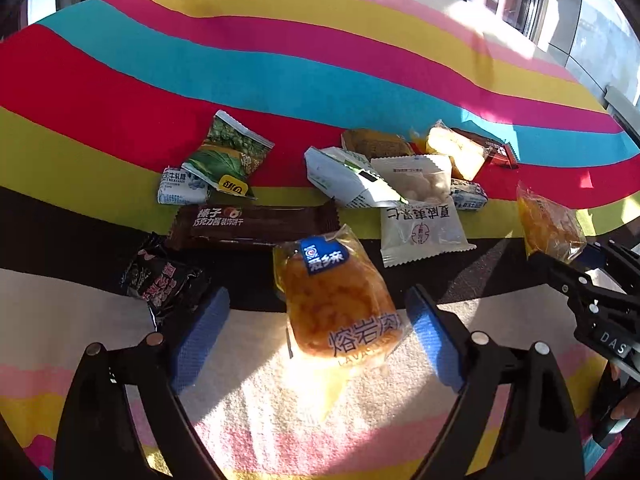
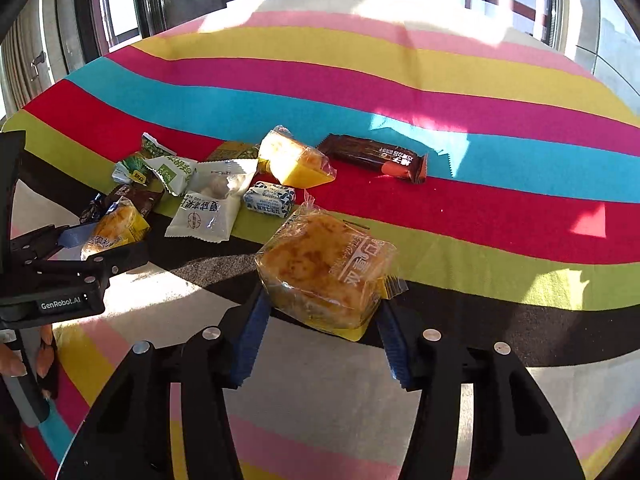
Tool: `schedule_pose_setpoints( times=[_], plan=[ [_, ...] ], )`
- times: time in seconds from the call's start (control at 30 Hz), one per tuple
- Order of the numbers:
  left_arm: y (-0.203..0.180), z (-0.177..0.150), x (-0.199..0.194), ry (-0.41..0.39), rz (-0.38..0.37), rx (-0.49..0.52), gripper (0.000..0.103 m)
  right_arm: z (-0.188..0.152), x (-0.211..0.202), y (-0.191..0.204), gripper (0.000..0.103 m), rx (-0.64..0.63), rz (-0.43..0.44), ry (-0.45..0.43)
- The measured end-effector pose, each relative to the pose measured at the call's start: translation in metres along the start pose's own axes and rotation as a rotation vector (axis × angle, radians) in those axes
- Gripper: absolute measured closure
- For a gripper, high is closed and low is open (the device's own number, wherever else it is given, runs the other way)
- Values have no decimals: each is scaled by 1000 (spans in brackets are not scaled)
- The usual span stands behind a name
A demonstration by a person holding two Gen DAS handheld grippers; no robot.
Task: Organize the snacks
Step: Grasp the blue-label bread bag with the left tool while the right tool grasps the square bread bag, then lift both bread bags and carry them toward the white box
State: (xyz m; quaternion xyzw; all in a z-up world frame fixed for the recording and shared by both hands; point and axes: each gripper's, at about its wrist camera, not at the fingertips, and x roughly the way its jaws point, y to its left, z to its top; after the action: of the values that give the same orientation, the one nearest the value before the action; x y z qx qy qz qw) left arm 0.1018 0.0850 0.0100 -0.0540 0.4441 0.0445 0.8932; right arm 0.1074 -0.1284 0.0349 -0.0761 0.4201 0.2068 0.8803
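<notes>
To sort by kind, the right gripper [image 2: 322, 320] pinches a clear-wrapped golden square cake [image 2: 324, 272], while the left gripper [image 1: 316, 336] stands spread around a similar clear-wrapped bun [image 1: 336, 308].

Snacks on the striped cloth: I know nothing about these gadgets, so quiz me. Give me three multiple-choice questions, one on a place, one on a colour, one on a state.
1. Where is the blue-labelled bun?
A. between the left tool's pads
B. on top of a green packet
C. off the cloth

2. What colour are the pads?
A. red
B. blue
C. white

3. What is the right tool doing?
A. gaping over bare cloth
B. lying flat on the cloth
C. gripping the yellow cake pack

Answers:
1 A: a pad stands on each side of the bun, and neither touches it.
2 B: both tools show blue ribbed pads.
3 C: its pads press against both sides of the pack.
</notes>
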Motion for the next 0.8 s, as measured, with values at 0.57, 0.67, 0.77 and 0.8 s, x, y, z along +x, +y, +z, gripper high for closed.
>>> schedule_pose_setpoints(
  times=[0.57,0.67,0.77,0.8],
  plan=[
    [37,-7,-18,-55,-111,-138,61,-110,-88,47,51,178,19,-52],
    [39,-12,-22,-58,-146,-136,62,-117,-96,45,51,206,35,-56],
    [23,-27,-42,-97,-117,-74,62,-124,-104,39,51,244,56,-63],
    [16,-34,-51,-107,-100,-38,62,-126,-105,38,51,249,53,-64]
  ],
)
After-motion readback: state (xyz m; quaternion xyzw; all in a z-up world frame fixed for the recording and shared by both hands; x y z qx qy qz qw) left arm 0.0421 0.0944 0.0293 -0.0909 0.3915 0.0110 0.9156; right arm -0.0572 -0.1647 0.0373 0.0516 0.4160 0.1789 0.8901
